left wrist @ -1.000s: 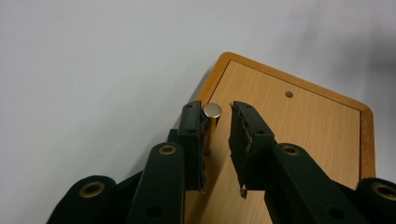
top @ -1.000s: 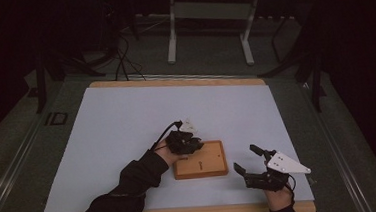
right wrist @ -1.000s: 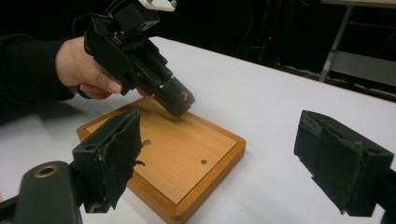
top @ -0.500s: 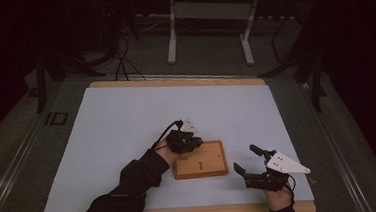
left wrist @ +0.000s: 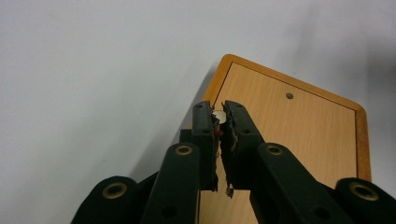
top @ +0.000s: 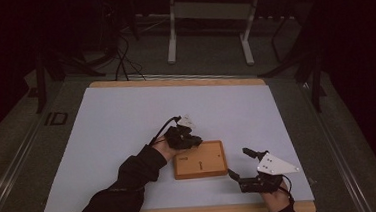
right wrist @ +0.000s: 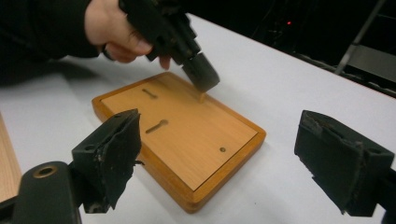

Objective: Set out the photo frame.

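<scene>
Little has moved since the earlier frames: both grippers and the board keep their places on the table.

Board (top: 200,159): flat wooden panel with a darker raised rim, lying on the white table (top: 127,120) between the two grippers. Its face carries two keyhole slots (right wrist: 156,126) and a small round hole (right wrist: 222,150).

Left gripper (top: 186,138): held in the left hand (top: 165,146), dark sleeve (top: 130,175) behind it, cable looping up from its back. Jaws nearly together, clenched on a small pale peg (left wrist: 218,115) that shows as a whitish tip between the fingertips (left wrist: 204,122). In the left gripper view the fingertips sit over the board's rim, near one corner. In the right gripper view the same gripper (right wrist: 201,86) points steeply down at the far edge of the board, a small tan tip just below it and close to the wood; contact cannot be told.

Right gripper (top: 241,165): held at the near right of the board, just beside it and apart from it, grey plate (top: 275,164) on top. Jaws spread wide, released, nothing between them. In the right gripper view the board lies ahead of and between the two worn black pads (right wrist: 114,149).
</scene>
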Action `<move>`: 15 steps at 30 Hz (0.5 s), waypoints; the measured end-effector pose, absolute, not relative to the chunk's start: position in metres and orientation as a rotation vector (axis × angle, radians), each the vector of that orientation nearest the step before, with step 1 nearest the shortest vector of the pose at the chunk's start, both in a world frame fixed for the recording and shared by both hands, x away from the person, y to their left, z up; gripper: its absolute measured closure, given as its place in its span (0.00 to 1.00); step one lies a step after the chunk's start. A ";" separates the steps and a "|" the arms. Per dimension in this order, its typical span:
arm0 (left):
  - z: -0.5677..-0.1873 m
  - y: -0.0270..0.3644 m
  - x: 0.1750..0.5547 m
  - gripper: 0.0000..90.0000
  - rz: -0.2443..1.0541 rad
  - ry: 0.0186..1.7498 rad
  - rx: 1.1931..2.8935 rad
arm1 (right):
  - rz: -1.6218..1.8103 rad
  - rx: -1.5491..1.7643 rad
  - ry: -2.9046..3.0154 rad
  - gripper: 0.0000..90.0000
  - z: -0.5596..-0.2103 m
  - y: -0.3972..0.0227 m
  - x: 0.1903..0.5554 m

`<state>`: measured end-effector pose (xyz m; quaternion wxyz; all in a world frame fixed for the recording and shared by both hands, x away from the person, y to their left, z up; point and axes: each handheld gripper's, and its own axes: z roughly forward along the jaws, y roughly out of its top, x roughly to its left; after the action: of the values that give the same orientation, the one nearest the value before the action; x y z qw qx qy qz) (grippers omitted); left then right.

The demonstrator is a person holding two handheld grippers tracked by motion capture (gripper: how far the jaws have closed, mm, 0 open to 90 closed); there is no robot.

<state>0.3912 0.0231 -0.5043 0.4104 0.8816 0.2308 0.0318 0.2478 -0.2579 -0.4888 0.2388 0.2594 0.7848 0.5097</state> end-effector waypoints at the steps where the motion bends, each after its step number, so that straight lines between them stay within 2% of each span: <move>1: -0.504 0.023 0.391 0.94 0.080 0.581 2.220 | 1.386 0.705 2.153 0.16 -0.488 -0.257 0.248; 10: -0.498 0.020 0.402 0.94 0.000 0.548 2.295 | 1.338 0.589 2.253 0.12 -0.483 -0.253 0.247; 15: -0.496 0.019 0.405 0.94 -0.016 0.539 2.322 | 1.280 0.527 2.308 0.14 -0.488 -0.247 0.247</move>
<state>0.4049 0.0186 -0.4960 0.3701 0.9049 0.2102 -0.0062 0.2466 -0.2473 -0.4882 0.2233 0.1910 0.8359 0.4637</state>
